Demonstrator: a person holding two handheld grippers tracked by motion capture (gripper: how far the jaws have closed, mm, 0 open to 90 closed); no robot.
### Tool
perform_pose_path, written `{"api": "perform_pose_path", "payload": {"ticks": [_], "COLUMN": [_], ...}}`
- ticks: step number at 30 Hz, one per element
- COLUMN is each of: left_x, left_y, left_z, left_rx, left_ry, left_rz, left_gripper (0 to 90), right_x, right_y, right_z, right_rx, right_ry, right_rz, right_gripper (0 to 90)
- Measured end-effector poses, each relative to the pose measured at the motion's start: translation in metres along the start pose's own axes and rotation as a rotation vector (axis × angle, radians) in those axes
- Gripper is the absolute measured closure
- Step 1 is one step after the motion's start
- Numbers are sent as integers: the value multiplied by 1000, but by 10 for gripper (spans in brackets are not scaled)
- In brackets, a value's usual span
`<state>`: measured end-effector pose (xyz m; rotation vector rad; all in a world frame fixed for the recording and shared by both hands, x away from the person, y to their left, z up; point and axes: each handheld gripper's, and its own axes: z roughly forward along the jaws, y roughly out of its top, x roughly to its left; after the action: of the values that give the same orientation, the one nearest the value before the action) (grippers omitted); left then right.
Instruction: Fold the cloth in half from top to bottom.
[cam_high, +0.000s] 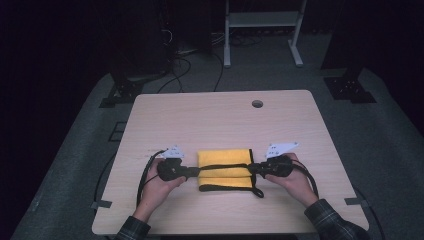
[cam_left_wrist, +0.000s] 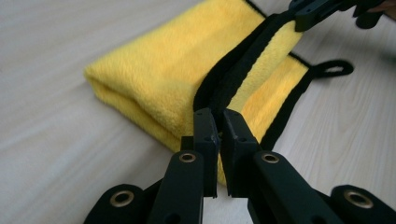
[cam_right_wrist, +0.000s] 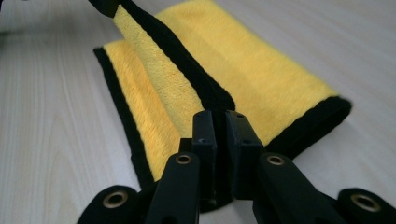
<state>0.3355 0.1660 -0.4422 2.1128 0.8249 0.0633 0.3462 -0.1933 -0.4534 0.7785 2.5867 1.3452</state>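
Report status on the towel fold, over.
Left hand-held gripper and right hand-held gripper both shut on black hem. Yellow towel folded, hem layer lifted between them. Table unobstructed.

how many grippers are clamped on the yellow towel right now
2. The left gripper pinches the black-trimmed edge at the left end of the yellow towel; the right gripper pinches the same edge at its right end.
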Motion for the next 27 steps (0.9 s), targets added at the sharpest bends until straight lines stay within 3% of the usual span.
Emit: {"api": "perform_pose_path", "payload": {"ticks": [3,5,8,10,12,16,22,27], "left_x": [0,0,-2,-2,0,4,15,1], "left_y": [-7,-9,-6,-1,4,13,19,11], "left_z": [8,9,1,-8,-17,-22,4,17], "left_rx": [50,58,28,-8,-39,-72,-60,-26], "left_ry": [-2,-4,-14,-22,-23,-9,2,-46], "left_rz": [-3,-10,-4,5,9,19,2,16], "left_gripper": [850,847,810,790,783,787,828,825], "right_x": [3,4,4,2,0,-6,-13,-6], "right_y": [-8,-10,-6,-2,1,5,8,7], "right_z": [6,8,2,-7,-14,-17,6,18], "right_rx": [43,62,38,-14,-49,-66,-17,14], "right_ry": [7,11,25,45,41,27,13,59], "right_rz": [-1,0,7,21,28,31,33,5], "right_gripper": [818,809,771,765,779,798,843,854]}}
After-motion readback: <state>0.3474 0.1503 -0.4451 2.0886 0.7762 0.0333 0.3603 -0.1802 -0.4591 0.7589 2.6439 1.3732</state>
